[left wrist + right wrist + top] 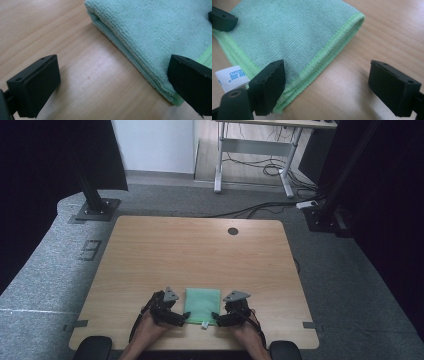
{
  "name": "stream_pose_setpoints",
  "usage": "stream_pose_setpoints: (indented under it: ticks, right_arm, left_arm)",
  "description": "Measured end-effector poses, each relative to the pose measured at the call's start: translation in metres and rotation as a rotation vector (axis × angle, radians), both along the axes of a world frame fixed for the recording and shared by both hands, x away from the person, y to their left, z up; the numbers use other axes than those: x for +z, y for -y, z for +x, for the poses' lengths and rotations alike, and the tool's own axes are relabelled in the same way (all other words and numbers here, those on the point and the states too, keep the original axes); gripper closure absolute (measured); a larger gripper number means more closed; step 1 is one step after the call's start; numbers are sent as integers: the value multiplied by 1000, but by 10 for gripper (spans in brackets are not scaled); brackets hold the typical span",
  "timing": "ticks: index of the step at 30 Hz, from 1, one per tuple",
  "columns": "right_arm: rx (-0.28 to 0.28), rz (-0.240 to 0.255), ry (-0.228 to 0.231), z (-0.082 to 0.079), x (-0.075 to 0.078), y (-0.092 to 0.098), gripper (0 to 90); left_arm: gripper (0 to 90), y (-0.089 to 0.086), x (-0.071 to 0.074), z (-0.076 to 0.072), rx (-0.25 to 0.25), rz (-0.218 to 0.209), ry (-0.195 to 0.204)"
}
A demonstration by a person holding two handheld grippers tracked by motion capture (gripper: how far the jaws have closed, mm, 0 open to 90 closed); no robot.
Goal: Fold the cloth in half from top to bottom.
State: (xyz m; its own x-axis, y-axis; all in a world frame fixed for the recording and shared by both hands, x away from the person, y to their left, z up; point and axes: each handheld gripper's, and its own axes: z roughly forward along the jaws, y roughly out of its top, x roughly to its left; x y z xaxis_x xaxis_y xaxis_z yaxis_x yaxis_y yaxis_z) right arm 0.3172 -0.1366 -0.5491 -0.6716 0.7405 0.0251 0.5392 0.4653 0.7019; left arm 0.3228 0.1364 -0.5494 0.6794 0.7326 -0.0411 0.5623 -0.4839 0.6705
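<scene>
A folded green towel (202,304) lies flat near the front edge of the wooden table (200,250). A white label (205,325) sticks out at its near edge. My left gripper (186,316) sits at the towel's near left corner. In the left gripper view its jaws (113,67) stand wide apart, one over bare wood, the other over the towel (155,32) by its folded edge. My right gripper (216,317) is at the near right corner. It is open (328,70), one jaw above the towel's (292,32) hemmed edge beside the label (230,77). Nothing is gripped.
A round cable hole (233,231) sits at the table's far middle. Black frame posts (92,195) stand on grey carpet beyond the table, and a white desk (255,150) with floor cables stands behind. The table's front edge lies just under my hands.
</scene>
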Motion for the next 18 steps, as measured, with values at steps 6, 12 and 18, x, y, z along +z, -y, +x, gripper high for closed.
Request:
stream_pose_setpoints:
  ticks: [6, 12, 18]
  right_arm:
    - [-23, 7, 6, 16, -1, -1, 142]
    - [-42, 14, 13, 32, -1, -2, 142]
    - [-67, 25, 17, 50, -2, -3, 140]
  left_arm:
    - [0, 0, 0, 17, 12, 4, -1]
    - [0, -1, 0, 36, 37, 3, 0]
    - [0, -1, 0, 52, 67, -1, 0]
